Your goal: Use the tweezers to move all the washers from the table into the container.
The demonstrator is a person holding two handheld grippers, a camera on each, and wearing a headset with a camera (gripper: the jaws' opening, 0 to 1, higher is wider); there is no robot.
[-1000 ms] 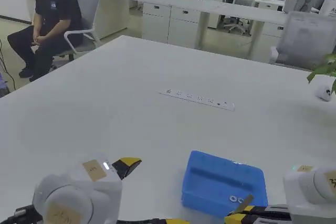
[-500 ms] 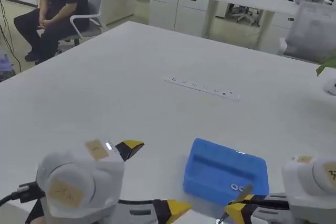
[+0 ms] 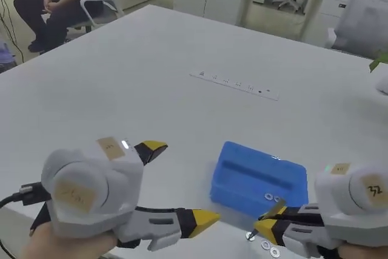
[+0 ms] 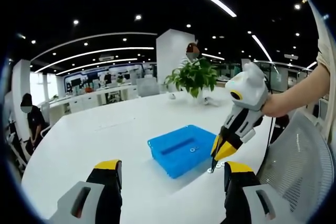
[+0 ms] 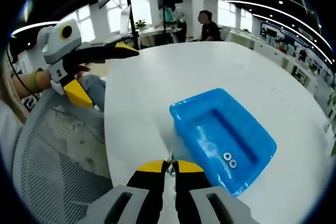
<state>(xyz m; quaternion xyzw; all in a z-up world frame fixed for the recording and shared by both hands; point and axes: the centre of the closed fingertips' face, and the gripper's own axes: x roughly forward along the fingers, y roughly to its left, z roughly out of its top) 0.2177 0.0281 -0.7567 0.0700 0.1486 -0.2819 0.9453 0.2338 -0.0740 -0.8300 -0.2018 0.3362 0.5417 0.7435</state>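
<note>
Right tongs' tweezers near silvery washers

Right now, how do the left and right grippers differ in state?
The left gripper, white with yellow-tipped fingers, is spread wide and empty; the right gripper is shut on thin metal tweezers. The left gripper hangs over bare white table; the right gripper sits at the blue plastic container, near loose metal washers. Both look alike in build and colour.

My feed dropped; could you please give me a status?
Left claw open. Right claw shut on tweezers, by table washers. Two washers in container. Nothing blocking.
</note>
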